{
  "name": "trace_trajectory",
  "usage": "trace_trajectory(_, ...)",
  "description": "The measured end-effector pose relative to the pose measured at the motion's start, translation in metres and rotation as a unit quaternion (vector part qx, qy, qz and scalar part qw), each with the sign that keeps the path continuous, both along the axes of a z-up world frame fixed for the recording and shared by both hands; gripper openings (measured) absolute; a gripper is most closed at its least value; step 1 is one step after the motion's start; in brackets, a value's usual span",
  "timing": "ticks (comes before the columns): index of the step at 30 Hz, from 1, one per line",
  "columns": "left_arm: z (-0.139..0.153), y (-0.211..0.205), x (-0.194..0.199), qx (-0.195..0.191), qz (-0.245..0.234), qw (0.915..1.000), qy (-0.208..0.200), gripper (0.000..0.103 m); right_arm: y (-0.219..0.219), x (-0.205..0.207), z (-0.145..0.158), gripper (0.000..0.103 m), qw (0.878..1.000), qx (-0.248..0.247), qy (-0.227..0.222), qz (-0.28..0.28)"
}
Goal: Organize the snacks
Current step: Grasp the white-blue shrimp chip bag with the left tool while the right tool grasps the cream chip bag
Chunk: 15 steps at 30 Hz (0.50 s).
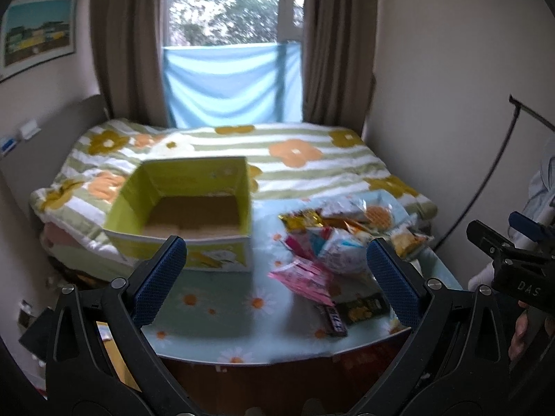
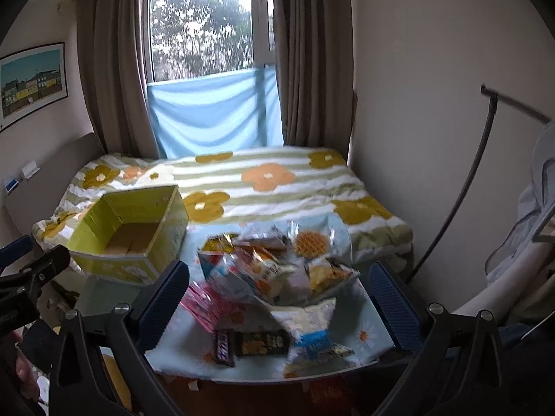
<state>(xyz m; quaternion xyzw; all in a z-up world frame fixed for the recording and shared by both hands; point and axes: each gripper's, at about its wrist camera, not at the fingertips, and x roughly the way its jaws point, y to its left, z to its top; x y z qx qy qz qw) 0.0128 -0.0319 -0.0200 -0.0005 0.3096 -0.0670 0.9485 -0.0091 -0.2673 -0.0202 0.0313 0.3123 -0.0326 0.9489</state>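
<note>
A yellow-green open box (image 1: 194, 208) (image 2: 135, 235) stands on the left of a small table with a daisy-print cloth (image 1: 208, 315) (image 2: 367, 332); only its brown floor shows inside. A pile of snack packets (image 1: 333, 242) (image 2: 277, 267) lies on the table's right side, with a pink packet (image 1: 305, 277) (image 2: 208, 305), a dark chocolate bar (image 1: 334, 320) (image 2: 223, 346) and a black-and-yellow packet (image 1: 364, 306) (image 2: 262, 343) near the front edge. My left gripper (image 1: 275, 277) hangs open above the table's front. My right gripper (image 2: 277, 298) is open over the pile, holding nothing.
A bed with a flowered striped quilt (image 1: 305, 159) (image 2: 277, 187) lies right behind the table. Brown curtains (image 1: 333, 52) and a window with a blue cloth (image 2: 211, 118) are at the back. A dark curved stand (image 2: 461, 187) and a chair with clothing (image 2: 527, 235) are at the right.
</note>
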Motion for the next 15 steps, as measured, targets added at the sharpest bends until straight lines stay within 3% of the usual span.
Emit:
trace_trajectory(8,-0.038,-0.053,0.038,-0.020,-0.027,0.9978,0.057,0.103,-0.051,0.018,-0.053,0.103,0.998,0.023,0.060,0.016)
trace_trajectory(15,-0.083,-0.089,0.081,-0.029,-0.055,0.9901,0.126,0.103,-0.071,0.043,-0.112,0.103,0.990,0.051,0.132,0.009)
